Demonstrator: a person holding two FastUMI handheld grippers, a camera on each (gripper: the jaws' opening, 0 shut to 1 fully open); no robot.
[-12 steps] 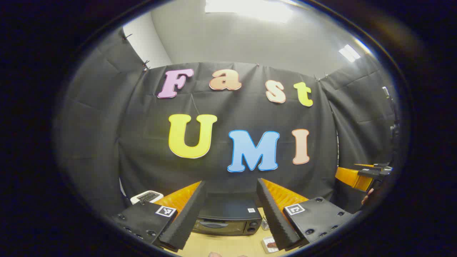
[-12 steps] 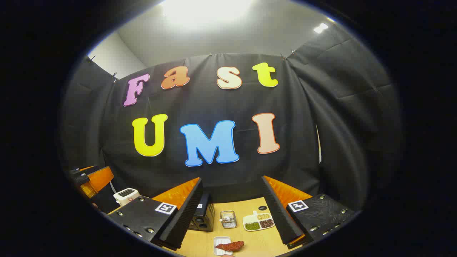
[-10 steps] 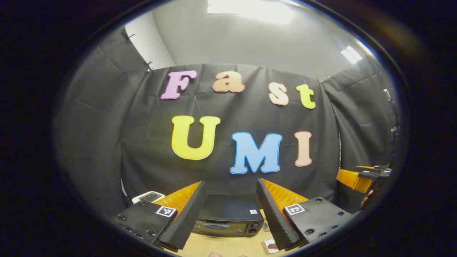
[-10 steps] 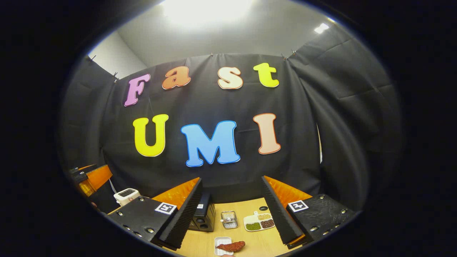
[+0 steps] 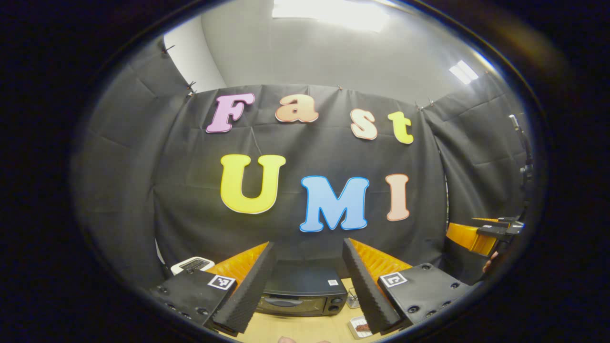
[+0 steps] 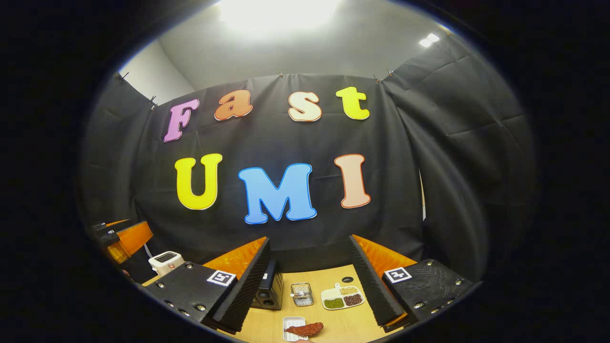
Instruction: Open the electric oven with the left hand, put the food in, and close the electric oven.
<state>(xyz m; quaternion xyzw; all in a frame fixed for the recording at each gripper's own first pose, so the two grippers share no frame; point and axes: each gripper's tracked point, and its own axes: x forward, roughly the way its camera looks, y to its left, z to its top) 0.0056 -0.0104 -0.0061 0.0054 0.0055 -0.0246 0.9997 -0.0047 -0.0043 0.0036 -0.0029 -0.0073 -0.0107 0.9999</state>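
Tools [image 5: 309,281] [image 6: 310,281] raised level, both agape; oven [image 5: 300,293] closed.

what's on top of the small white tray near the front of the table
A reddish-brown piece of food lies across the small white tray, one end past its right edge. The tray's near edge is cut off by the picture's rim, so nothing can be told of that part.
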